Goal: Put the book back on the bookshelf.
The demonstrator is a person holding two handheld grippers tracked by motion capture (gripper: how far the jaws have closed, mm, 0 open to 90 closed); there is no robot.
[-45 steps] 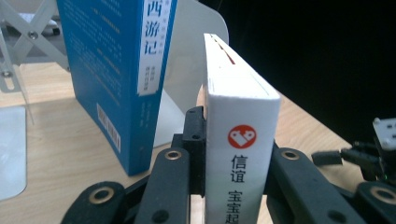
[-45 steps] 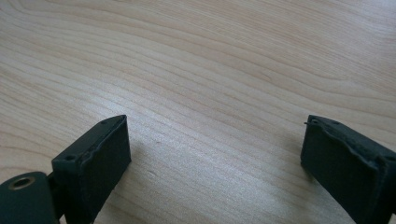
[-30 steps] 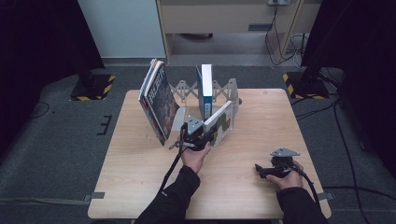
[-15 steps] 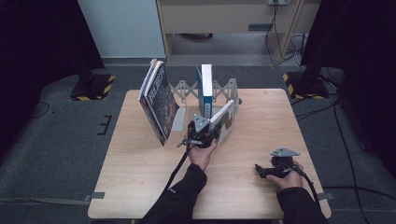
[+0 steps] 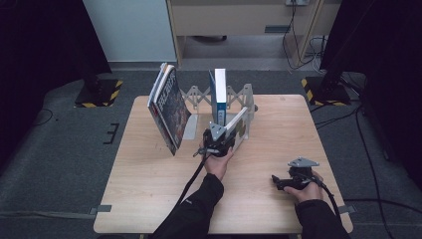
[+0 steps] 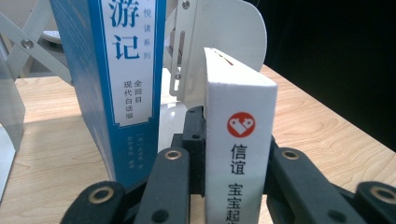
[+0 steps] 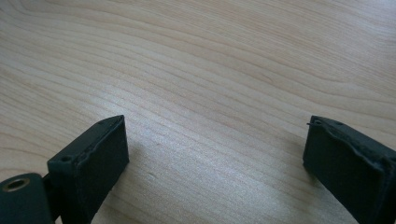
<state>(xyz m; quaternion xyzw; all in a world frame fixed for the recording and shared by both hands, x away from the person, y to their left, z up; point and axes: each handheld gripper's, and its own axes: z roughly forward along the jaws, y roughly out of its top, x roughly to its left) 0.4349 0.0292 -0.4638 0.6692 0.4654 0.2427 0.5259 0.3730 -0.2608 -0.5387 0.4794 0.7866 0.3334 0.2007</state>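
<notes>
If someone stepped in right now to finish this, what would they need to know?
Left gripper: fingers shut on the white book with a red logo, held tilted in the white expanding book rack, beside the upright blue-spined book.
Right gripper: open, holding nothing, low over the wooden table.
A dark-covered book leans at the rack's left end.
Left to do: probably stand the white book upright, then release.

The white book [image 6: 238,140] has a red round logo and black characters on its spine. It leans tilted just beside the upright blue book [image 6: 116,70] in the rack [image 5: 239,97].
</notes>
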